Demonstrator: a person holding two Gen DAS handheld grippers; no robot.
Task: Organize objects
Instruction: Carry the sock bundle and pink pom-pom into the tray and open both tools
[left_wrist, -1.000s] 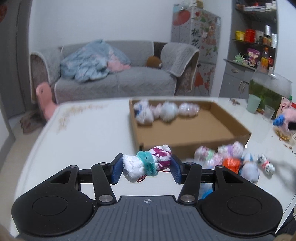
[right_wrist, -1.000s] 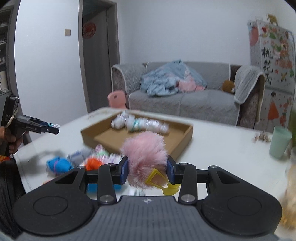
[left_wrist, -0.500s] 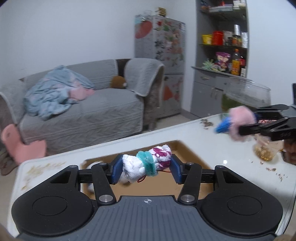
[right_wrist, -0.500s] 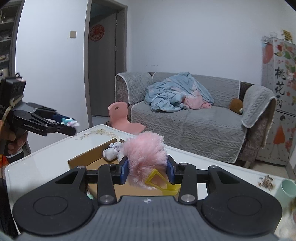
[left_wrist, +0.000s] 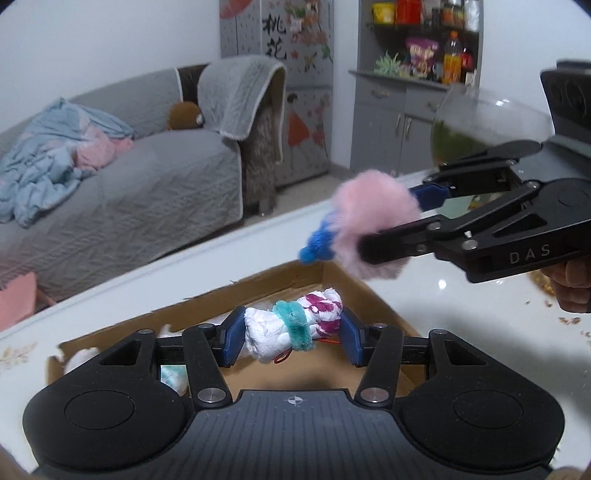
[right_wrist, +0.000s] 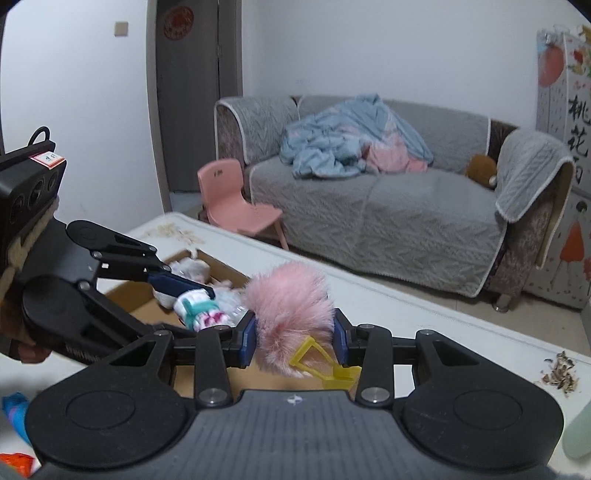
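In the left wrist view, the left gripper (left_wrist: 291, 338) pinches a white cloth bundle (left_wrist: 291, 332) between its blue pads, the bundle patterned with magenta at one end and tied round the middle with a teal fuzzy band. It is held in the air above the cardboard box (left_wrist: 354, 291), an open shallow tray on the white table (left_wrist: 461, 321). Inside the box, along the far left wall, a few pale bundles (left_wrist: 81, 358) peek out past the gripper body; the rest of the brown floor that shows is bare. To the right, the right gripper (left_wrist: 376, 227) reaches in over the box's far corner, its fingers clamped on a pink fluffy pompom (left_wrist: 369, 221) with a blue fuzzy piece (left_wrist: 317, 247) sticking out beside it. A hand (left_wrist: 570, 284) shows at the right edge beneath that gripper.

In the right wrist view, the right gripper (right_wrist: 293, 341) squeezes the pink pompom (right_wrist: 288, 314) between its pads; a yellow plastic clip (right_wrist: 325, 363) hangs below the fur. It sits above the box (right_wrist: 147, 306), near its edge. The left gripper (right_wrist: 195, 302) comes in from the left over the box, closed on the white bundle (right_wrist: 199, 312). More wrapped bundles (right_wrist: 188, 269) lie in the box's far corner. Scattered husks (right_wrist: 557, 373) lie on the table (right_wrist: 424, 317) at the right.
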